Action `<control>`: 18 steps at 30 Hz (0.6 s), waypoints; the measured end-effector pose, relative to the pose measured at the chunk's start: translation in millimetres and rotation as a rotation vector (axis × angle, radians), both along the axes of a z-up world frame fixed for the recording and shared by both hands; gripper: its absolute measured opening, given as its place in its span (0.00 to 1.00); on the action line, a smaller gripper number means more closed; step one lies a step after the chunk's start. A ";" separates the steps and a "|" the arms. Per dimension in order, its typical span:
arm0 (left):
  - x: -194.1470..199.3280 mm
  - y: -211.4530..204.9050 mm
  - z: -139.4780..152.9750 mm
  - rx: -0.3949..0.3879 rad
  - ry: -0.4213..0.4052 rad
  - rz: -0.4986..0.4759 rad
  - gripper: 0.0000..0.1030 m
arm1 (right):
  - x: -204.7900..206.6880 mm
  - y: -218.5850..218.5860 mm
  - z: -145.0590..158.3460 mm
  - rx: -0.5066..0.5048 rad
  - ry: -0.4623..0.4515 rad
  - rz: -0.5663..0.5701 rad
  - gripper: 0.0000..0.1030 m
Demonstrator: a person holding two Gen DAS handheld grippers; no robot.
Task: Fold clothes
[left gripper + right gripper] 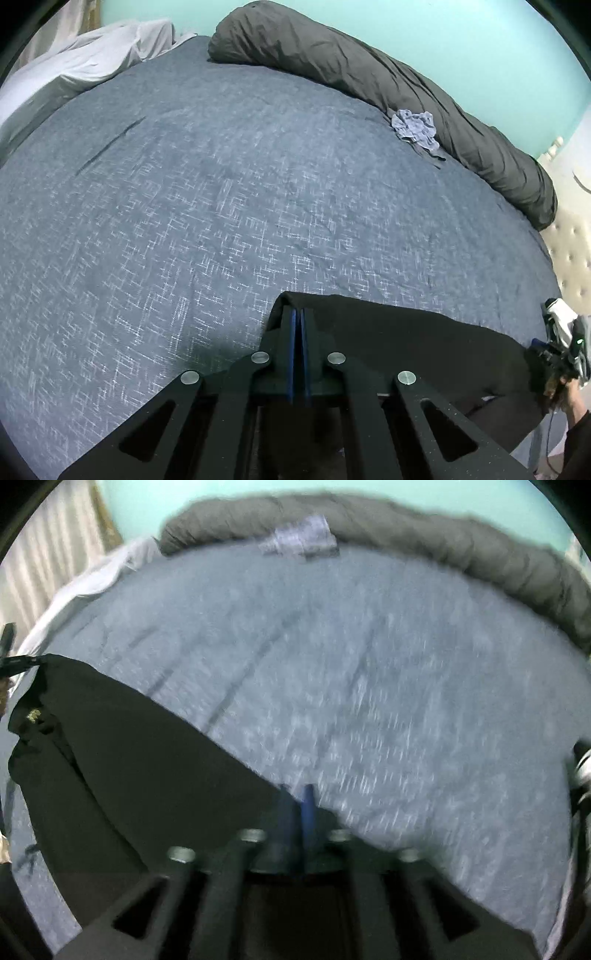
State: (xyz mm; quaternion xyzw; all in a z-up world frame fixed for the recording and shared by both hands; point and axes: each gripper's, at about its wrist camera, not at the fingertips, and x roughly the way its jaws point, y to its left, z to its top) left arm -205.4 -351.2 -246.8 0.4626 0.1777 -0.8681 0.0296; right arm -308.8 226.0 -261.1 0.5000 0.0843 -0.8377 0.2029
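Black tool [298, 321] with blue pads [292, 332] and 4 silver screws [260, 357].

The left gripper [298, 325] points steeply down with its blue-padded fingers [291, 332] pressed together on black cloth, while the right gripper [297, 805], blurred, also points steeply down, its fingers [308, 808] narrowly parted at the cloth's edge.

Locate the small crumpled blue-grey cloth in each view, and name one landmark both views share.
Left wrist view: the cloth lies upper right, at the foot of the dark grey roll.
Right wrist view: the cloth lies top centre, blurred, against the same roll.
Shared landmark: the dark grey roll along the bed's far edge, below the teal wall.
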 end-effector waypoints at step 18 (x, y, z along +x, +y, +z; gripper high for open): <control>7.4 -1.3 16.7 -0.054 0.062 0.038 0.02 | 13.2 -21.1 -5.5 0.097 0.106 0.143 0.02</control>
